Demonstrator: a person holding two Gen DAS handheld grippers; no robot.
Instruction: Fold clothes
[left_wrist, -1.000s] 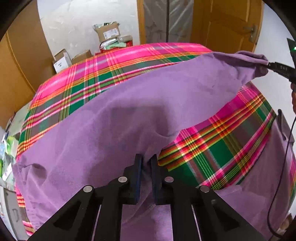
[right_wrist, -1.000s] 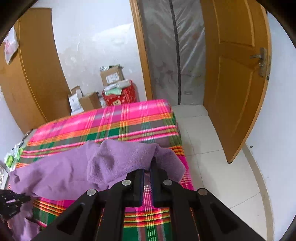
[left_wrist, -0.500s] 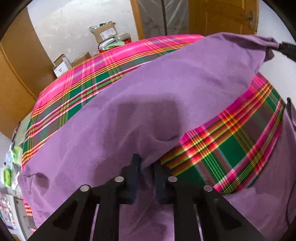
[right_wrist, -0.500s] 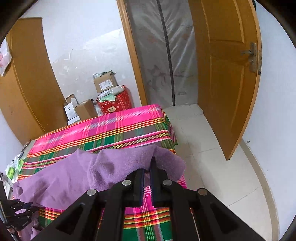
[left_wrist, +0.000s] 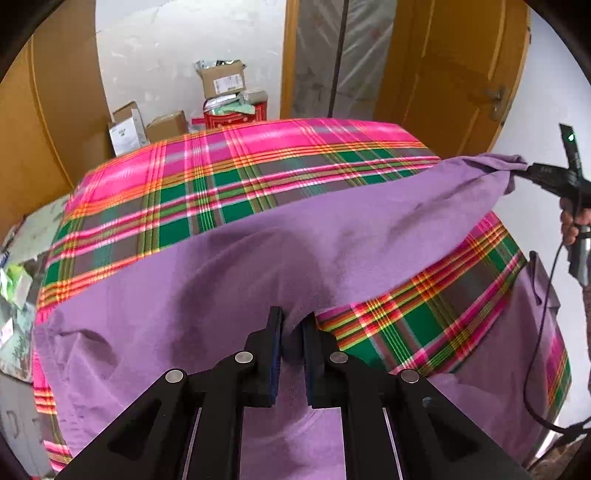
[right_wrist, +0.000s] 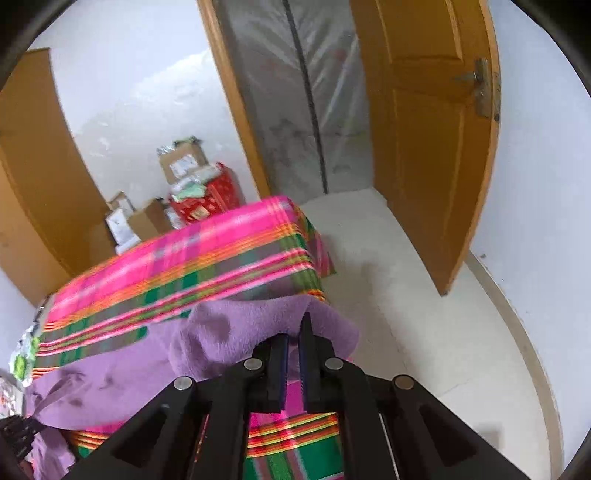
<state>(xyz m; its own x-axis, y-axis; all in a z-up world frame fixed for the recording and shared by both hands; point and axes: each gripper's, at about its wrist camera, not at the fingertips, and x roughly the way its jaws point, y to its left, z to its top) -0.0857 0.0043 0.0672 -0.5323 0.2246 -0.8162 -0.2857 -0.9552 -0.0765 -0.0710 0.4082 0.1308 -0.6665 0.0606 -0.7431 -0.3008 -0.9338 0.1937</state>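
Left wrist view is filled by a worktop (left_wrist: 258, 173) covered in a pink, green and orange plaid cloth, across which a purple garment (left_wrist: 229, 273) is spread and partly lifted. One edge of the garment is pinched between the nearly closed fingers of the left gripper (left_wrist: 292, 325) at the near side, while a far corner is clamped by the closed fingers of the right gripper (left_wrist: 532, 171), held by a hand (left_wrist: 572, 221) at the right edge. In the right wrist view, bunched purple fabric is seen draped over the right gripper's fingers (right_wrist: 306, 332). Cardboard boxes (left_wrist: 221, 79) are stacked by the wall behind the worktop, beside an orange wooden door (right_wrist: 432, 122).
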